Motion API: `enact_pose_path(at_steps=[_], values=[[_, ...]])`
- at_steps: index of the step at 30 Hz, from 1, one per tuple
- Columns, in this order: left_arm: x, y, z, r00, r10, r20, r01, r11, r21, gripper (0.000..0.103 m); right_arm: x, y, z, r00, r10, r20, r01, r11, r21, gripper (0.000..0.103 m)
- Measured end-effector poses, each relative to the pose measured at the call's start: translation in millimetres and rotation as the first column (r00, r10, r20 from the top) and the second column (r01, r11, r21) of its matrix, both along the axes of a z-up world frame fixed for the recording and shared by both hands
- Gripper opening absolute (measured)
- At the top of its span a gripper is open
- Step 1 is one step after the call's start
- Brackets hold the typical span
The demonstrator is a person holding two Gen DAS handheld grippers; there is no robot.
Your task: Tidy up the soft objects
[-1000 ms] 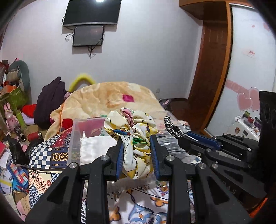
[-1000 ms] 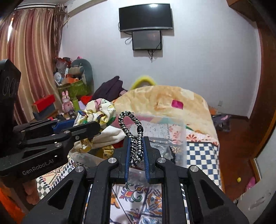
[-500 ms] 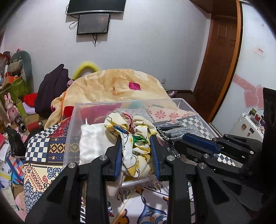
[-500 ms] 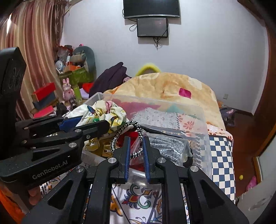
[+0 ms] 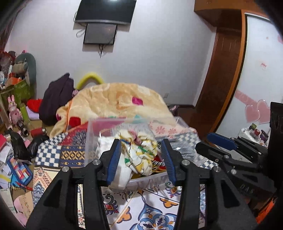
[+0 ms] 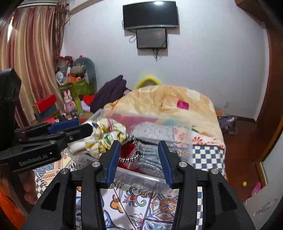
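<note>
In the bin [image 6: 184, 148] — scrunchie [image 6: 106, 136] left, cord loop [image 6: 131, 154] right — heaped blanket [image 6: 164, 102] behind.

1. A lived-in bedroom of a home is shown.
2. A bed spread with a patchwork cover of blue-and-white checks and floral tiles [image 6: 207, 157] is seen, and a peach-coloured fleece blanket [image 6: 164, 102] is heaped at its far end.
3. A black flat-screen television [image 6: 150, 15] is mounted high on the white wall, with a smaller dark screen [image 6: 151, 38] fixed just below it.
4. Striped pink-and-cream curtains [image 6: 30, 58] are hung at the left.
5. Plush toys, among them a pink rabbit doll [image 6: 68, 104], are piled with boxes in the corner.
6. A brown wooden door frame [image 5: 222, 74] and a white panel stuck with pink heart decals [image 5: 256, 111] are seen on the right.
</note>
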State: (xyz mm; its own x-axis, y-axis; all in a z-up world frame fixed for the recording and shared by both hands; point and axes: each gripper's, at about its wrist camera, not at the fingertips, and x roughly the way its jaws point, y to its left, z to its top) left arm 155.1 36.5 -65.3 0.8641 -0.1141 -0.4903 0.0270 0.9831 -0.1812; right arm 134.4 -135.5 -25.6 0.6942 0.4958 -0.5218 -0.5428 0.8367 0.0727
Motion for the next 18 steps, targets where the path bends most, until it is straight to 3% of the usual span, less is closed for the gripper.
enact_pose_path(at_steps=[8,15,18], values=[[-47.5,-8.6,51.8,0.989,-0.011,0.150,0.007,1.000,0.027,0.051,-31.1,-20.3,47.4,0.994,-0.011,0.111,0.002,0.996,0.085,0.041],[-89.1,-19.5,84.7,0.966,-0.014,0.260,-0.004,0.998,0.068,0.070,-60.0,-28.6,75.5,0.979,-0.011,0.201,-0.014,0.993,0.121,0.055],[-102.0,-21.2,91.3,0.958,-0.010,0.287,-0.013,0.997,0.078,0.079,-69.5,-30.0,81.0,0.973,-0.017,0.231,-0.014,0.991,0.130,0.068]])
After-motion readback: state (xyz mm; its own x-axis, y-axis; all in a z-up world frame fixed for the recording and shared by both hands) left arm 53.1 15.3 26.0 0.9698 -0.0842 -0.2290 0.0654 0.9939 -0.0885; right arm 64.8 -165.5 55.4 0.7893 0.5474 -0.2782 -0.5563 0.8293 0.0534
